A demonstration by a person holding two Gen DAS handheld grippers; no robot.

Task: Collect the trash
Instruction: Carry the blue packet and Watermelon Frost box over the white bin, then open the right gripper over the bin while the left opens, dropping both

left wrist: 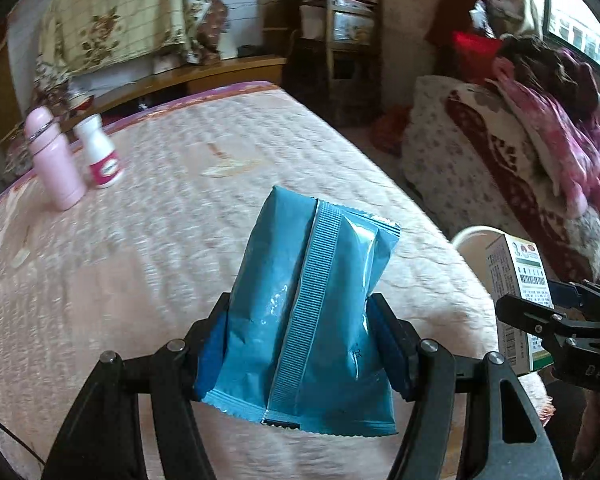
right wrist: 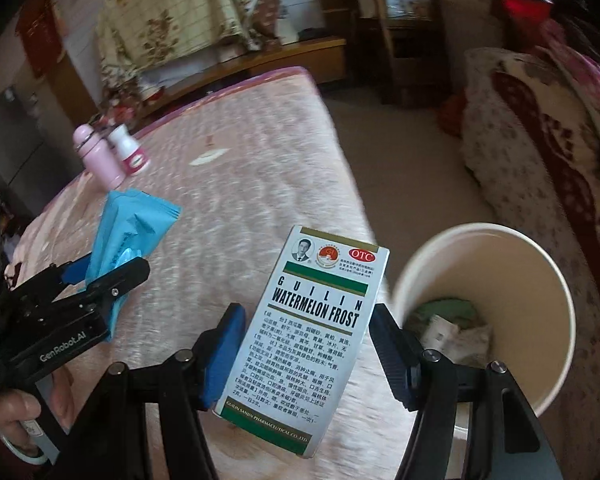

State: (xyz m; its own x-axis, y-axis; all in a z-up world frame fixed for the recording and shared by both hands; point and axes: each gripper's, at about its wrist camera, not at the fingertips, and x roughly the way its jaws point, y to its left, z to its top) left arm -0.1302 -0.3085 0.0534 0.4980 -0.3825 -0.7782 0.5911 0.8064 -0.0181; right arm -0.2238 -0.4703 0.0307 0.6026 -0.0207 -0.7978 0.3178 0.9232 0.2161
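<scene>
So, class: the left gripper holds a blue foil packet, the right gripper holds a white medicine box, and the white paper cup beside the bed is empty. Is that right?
Not quite. The white paper cup already holds crumpled scraps, as the right wrist view shows. The rest stands: the left gripper holds the blue foil packet, and the right gripper holds the white medicine box.

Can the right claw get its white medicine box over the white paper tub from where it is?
Probably yes. The right claw grips the white medicine box just beside the white paper tub, whose open mouth has nothing over it.
</scene>
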